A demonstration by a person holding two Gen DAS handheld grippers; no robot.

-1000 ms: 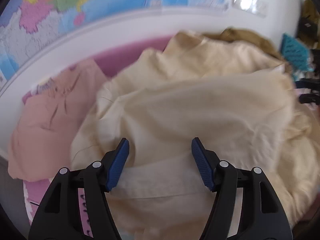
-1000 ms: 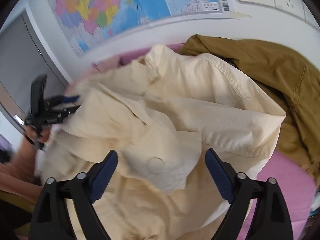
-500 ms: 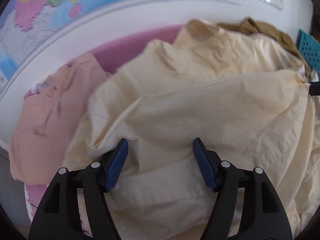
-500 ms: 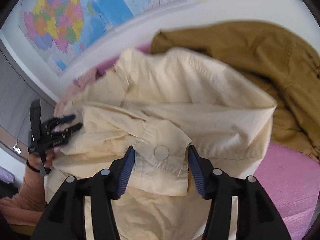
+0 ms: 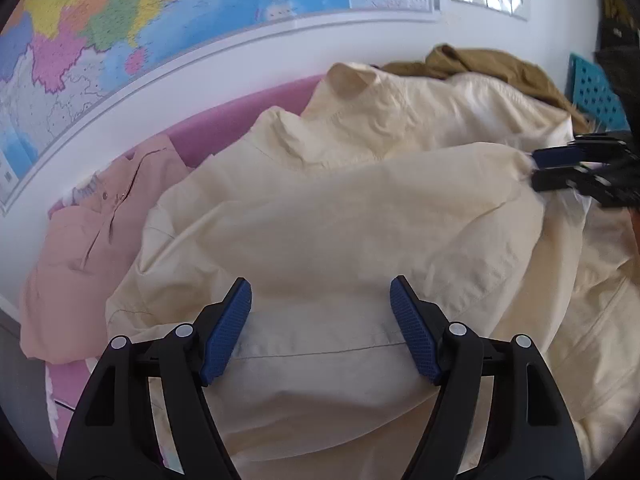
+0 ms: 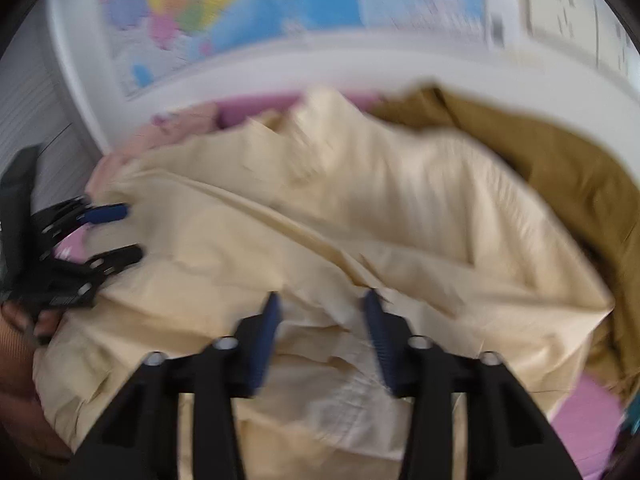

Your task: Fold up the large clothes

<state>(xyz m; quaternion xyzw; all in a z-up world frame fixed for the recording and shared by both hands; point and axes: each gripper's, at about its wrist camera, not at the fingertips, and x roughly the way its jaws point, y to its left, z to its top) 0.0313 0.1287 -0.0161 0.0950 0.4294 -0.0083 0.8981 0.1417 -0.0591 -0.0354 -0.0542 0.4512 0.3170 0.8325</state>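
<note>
A large cream shirt (image 5: 340,216) lies crumpled over a pink surface (image 5: 224,128); it also fills the right wrist view (image 6: 320,240). My left gripper (image 5: 320,320) is open, its blue pads wide apart over a fold of the shirt's hem. My right gripper (image 6: 320,320) is closing on a bunched cuff or edge of the shirt, with cloth between its fingers and a gap still showing; the view is blurred. It shows in the left wrist view (image 5: 560,168) at the shirt's right edge. The left gripper shows at the left in the right wrist view (image 6: 104,236).
A pink-peach shirt (image 5: 88,240) lies to the left of the cream one. A brown jacket (image 6: 560,184) lies behind and to the right. A wall with a map (image 5: 160,20) runs along the back. A teal perforated item (image 5: 596,92) stands at far right.
My right gripper's fingers have narrowed from wide open onto the shirt's cuff and moved in. My left gripper has stayed open and shifted slightly over the hem.
</note>
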